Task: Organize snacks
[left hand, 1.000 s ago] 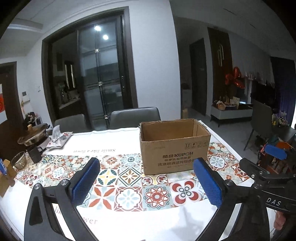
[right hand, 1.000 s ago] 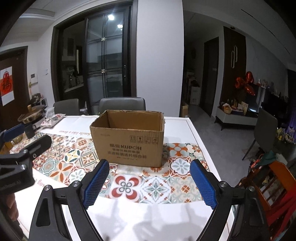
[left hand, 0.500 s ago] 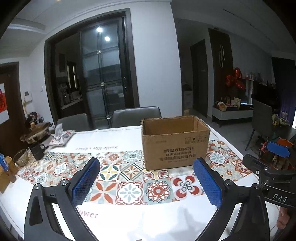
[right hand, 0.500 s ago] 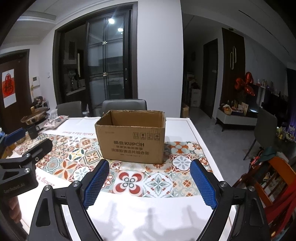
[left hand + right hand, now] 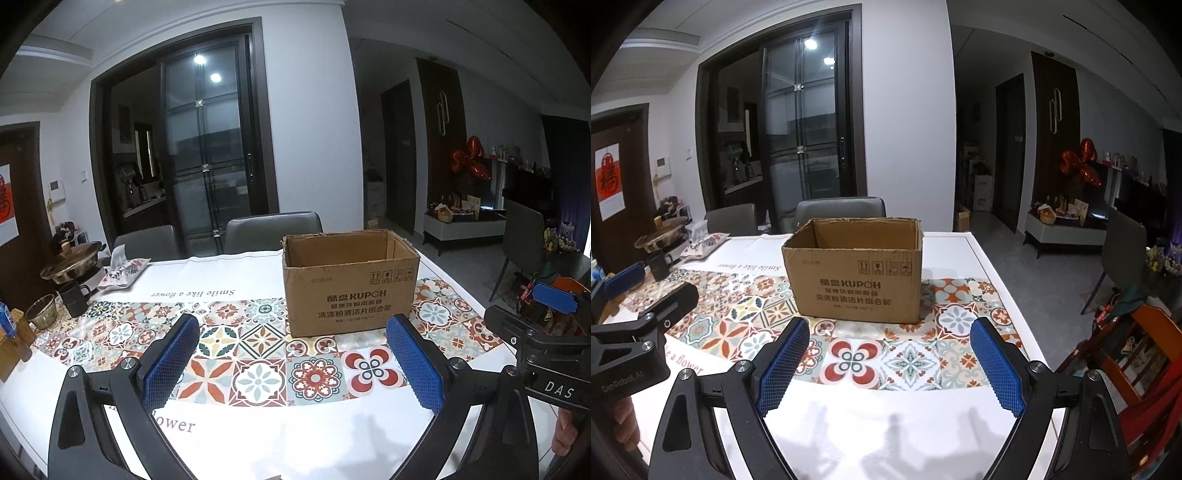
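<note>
1. Left wrist view: left tongs (image 5: 291, 360) spread apart, nothing between the pads, above the patterned desk (image 5: 258, 424). The open cardboard box (image 5: 351, 291) stands upright beyond them. At the desk's left end: a black mug (image 5: 75, 297) and a glass bowl (image 5: 42, 315).
2. Right wrist view: right tongs (image 5: 888, 363) spread apart, nothing between them; the box sits centred ahead. An orange chair (image 5: 1145, 354) shows at right.

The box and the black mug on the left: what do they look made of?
Box: corrugated cardboard, matte brown, with ragged top edges and printed shipping marks. Black mug: probably ceramic with a matte finish; it is too small and dim to be sure.
</note>
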### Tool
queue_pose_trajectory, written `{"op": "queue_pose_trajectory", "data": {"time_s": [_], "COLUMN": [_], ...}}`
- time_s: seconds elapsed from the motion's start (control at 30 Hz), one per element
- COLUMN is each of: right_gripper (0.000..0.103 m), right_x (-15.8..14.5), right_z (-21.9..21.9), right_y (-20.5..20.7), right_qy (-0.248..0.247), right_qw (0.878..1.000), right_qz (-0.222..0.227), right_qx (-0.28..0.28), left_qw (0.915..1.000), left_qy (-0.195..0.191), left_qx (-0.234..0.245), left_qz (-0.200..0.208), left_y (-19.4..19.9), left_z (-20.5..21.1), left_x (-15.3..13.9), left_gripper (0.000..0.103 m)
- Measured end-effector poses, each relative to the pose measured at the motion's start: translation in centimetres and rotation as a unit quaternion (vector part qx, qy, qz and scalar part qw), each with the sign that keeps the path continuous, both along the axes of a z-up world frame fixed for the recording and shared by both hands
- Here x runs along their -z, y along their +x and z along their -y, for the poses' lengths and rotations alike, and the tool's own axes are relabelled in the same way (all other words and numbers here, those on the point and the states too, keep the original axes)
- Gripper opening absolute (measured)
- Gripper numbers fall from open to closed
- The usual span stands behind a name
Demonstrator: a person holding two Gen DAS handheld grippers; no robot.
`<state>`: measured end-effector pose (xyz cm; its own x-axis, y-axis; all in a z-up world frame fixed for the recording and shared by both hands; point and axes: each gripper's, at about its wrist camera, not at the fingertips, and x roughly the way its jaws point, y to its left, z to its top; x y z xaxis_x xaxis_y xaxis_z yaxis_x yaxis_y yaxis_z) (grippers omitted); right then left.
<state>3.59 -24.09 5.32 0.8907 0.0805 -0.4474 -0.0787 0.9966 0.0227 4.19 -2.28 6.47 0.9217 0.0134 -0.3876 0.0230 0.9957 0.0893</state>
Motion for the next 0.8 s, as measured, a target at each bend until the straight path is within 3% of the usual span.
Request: {"op": "queue_pose_trajectory", "data": {"time_s": [0.8], "right_gripper": [0.090], "right_x": [0.43], "right_z": [-0.17], "right_y": [0.09], "right_qy": [0.000], "right_qw": [1.000], "right_qz": [-0.004], "right_qx": [-0.004], "left_qw": [1.0000], "left_qy": [-0.003], "left_qx": [-0.004], "left_qz": [0.000], "left_y": [-0.09], "left_z": [-0.04], "left_x": [0.20], "left_gripper": [0.103]}}
